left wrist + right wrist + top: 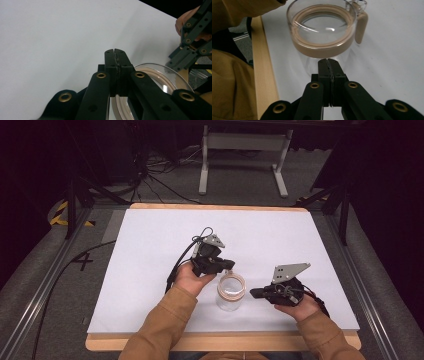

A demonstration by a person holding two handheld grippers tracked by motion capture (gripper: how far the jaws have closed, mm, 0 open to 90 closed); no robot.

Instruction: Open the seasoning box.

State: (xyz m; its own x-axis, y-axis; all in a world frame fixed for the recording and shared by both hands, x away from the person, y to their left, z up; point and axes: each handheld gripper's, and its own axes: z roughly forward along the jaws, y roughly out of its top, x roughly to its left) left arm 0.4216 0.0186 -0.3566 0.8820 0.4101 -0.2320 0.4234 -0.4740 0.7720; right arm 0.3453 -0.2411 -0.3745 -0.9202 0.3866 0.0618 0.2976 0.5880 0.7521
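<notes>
A clear glass jug [230,292] with a beige rim band and a beige handle stands upright near the front middle of the white table. My left gripper [229,265] sits just above and behind its rim, jaws pressed together with nothing between them [115,51]. The jug's rim [160,75] curves to the right of those jaws. My right gripper [254,293] lies to the jug's right, pointing at it, a short gap away. Its jaws are shut and empty [328,60], tips near the jug's glass wall [324,32]. The beige handle [361,25] is on the far right side.
The white sheet [150,260] covers a wooden board whose light edge [150,342] runs along the front. An orange-brown sleeve [229,87] is close on the left of the right gripper view. Cables [175,265] trail from the left gripper. Metal rails flank the table.
</notes>
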